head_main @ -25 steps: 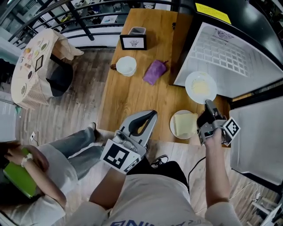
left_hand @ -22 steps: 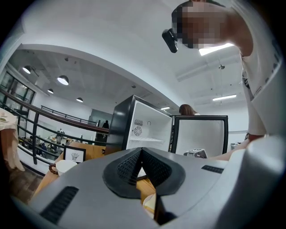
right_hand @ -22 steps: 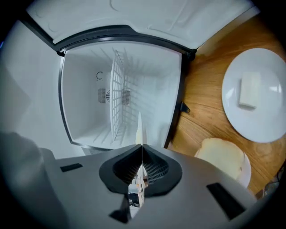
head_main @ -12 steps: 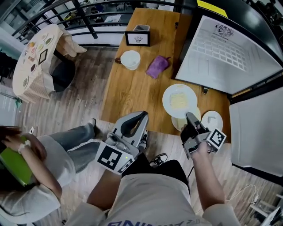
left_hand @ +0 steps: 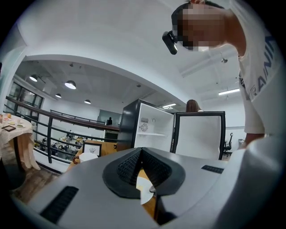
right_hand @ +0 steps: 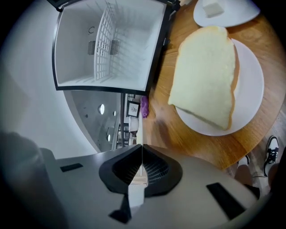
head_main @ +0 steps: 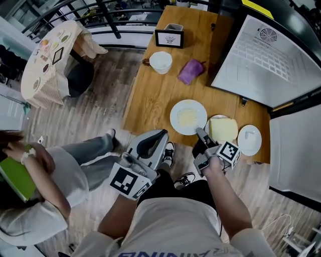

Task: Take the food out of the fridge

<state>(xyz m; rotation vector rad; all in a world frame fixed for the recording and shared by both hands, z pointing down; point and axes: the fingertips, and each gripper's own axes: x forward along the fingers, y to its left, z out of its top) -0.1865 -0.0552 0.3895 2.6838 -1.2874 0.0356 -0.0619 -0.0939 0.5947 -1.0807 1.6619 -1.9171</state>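
A white plate of pale yellow food (head_main: pixel 188 117) is over the wooden table (head_main: pixel 150 100), and my right gripper (head_main: pixel 199 132) is shut on its near rim. In the right gripper view the jaws (right_hand: pixel 140 147) pinch that thin white rim edge-on. Right of it sits a plate with a slice of white bread (head_main: pixel 223 129) (right_hand: pixel 208 85), then a small plate with a pale cube (head_main: pixel 249 139) (right_hand: pixel 214 8). The fridge (head_main: pixel 266 55) (right_hand: pixel 107 44) stands open, its white inside bare. My left gripper (head_main: pixel 161 133) (left_hand: pixel 141 150) hovers shut and empty off the table's near edge.
On the table's far half are a white bowl (head_main: pixel 161 61), a purple cloth (head_main: pixel 191 71) and a framed sign (head_main: pixel 169 38). A person sits at the left with a green book (head_main: pixel 17 180). A cloth-covered round table (head_main: pixel 50 60) stands beside a railing.
My right gripper has carried the yellow-food plate from the fridge front leftward and nearer me, past the bread plate. The left gripper drifted a little across the view.
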